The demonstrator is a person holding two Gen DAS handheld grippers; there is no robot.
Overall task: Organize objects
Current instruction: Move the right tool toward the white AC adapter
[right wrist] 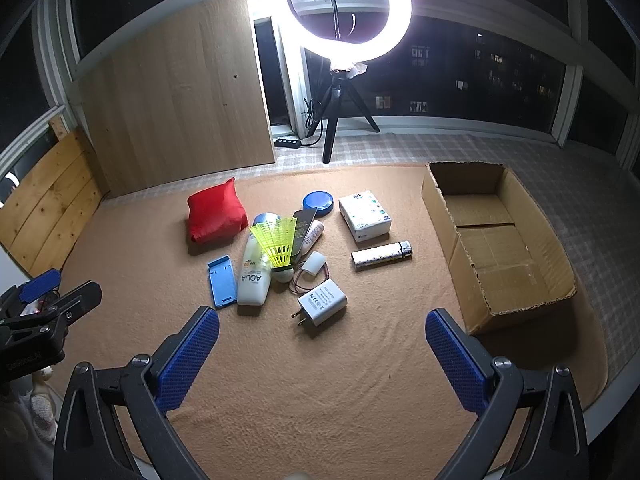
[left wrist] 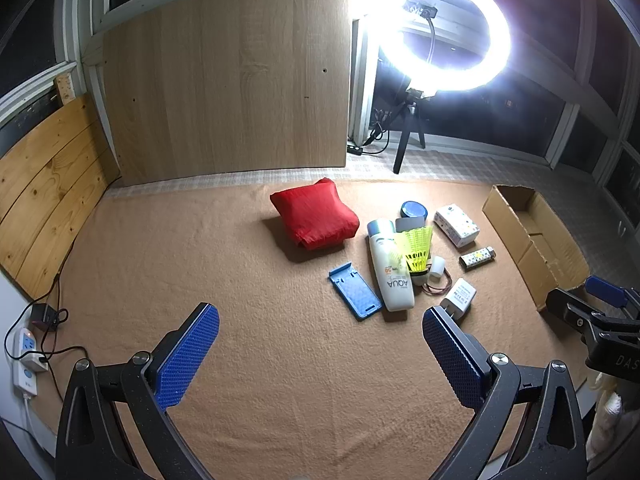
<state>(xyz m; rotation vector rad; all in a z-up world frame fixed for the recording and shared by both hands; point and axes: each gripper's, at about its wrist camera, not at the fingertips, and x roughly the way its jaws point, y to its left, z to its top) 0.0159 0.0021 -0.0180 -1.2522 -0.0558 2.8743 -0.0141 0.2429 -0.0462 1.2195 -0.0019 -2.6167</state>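
Observation:
Loose objects lie on a tan blanket (right wrist: pixel 320 380): a red pouch (right wrist: pixel 216 211), a blue phone stand (right wrist: pixel 222 281), a white AQUA bottle (right wrist: pixel 253 276), a yellow shuttlecock (right wrist: pixel 277 242), a white charger (right wrist: pixel 322 301), a tissue pack (right wrist: pixel 365 214), a blue round lid (right wrist: pixel 318 203) and a patterned lighter (right wrist: pixel 382 255). An open empty cardboard box (right wrist: pixel 496 240) stands at the right. My right gripper (right wrist: pixel 322 332) is open and empty, just short of the charger. My left gripper (left wrist: pixel 320 332) is open and empty, short of the phone stand (left wrist: pixel 354 290) and bottle (left wrist: pixel 391 268).
A ring light on a tripod (right wrist: pixel 340 12) stands behind the blanket. A wooden board (right wrist: pixel 176 104) leans at the back left. A power strip with cables (left wrist: pixel 26 360) lies at the left edge. The other gripper shows at each view's side (left wrist: pixel 600 316).

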